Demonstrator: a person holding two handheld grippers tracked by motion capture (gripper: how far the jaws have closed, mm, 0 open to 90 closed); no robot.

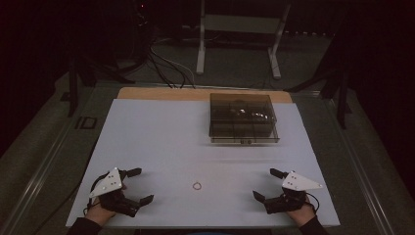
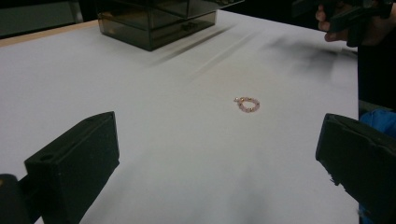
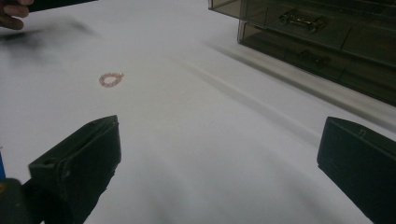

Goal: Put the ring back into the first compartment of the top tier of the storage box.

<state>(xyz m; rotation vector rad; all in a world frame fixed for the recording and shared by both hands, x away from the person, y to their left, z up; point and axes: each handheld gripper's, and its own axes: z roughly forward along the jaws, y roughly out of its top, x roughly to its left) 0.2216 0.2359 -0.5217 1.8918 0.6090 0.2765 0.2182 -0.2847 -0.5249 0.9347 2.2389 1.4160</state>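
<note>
A small beaded ring-shaped bracelet (image 1: 197, 185) lies flat on the white table sheet (image 1: 161, 142), near the front edge between my two hands. The left gripper view shows the bracelet (image 2: 248, 104) ahead and slightly right of centre; the right gripper view has the bracelet (image 3: 111, 79) ahead to its left. My left gripper (image 1: 138, 185) rests at the front left, jaws wide open with nothing between them. My right gripper (image 1: 268, 183) rests at the front right, likewise open and empty. A dark, smoky transparent drawer box (image 1: 242, 117) stands at the back right of the sheet.
The drawer box (image 3: 327, 37) holds small items behind closed drawers. A wooden strip (image 1: 147, 93) borders the far edge of the sheet. Behind the table are a white frame stand (image 1: 240, 29) and cables on the floor (image 1: 166, 63). A blue sleeve (image 2: 379, 119) shows at the right.
</note>
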